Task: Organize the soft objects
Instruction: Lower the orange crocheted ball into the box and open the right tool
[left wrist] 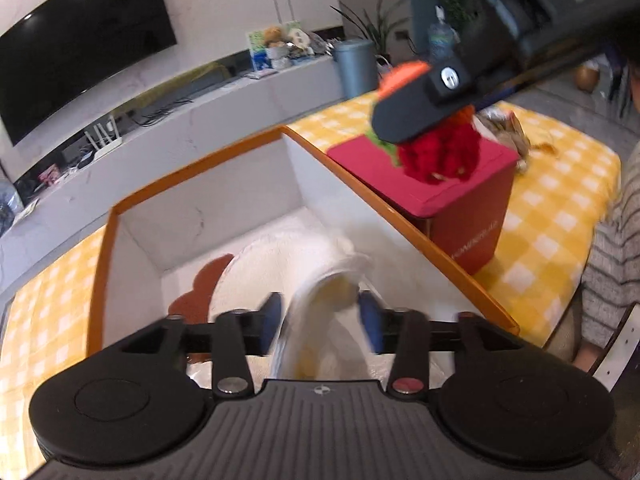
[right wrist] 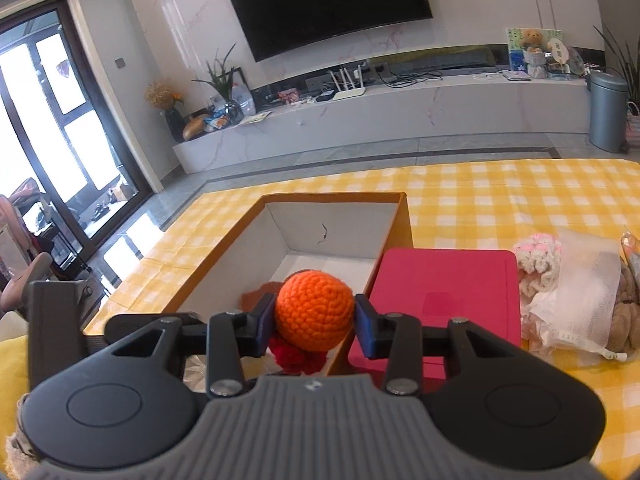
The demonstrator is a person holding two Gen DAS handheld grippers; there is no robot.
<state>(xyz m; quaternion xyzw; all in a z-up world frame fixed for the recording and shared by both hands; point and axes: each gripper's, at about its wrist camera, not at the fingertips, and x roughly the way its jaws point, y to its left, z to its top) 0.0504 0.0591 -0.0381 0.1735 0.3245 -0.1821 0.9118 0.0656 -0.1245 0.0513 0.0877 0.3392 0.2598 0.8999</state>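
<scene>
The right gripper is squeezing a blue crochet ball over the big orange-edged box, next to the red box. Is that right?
Not quite: the crochet ball in the right gripper is orange, as the right wrist view shows. It is held over the orange-edged box, beside the red box.

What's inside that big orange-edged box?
The box holds a white fluffy toy with a brown patch showing beside it. The left gripper covers the near part, so anything there is hidden.
</scene>
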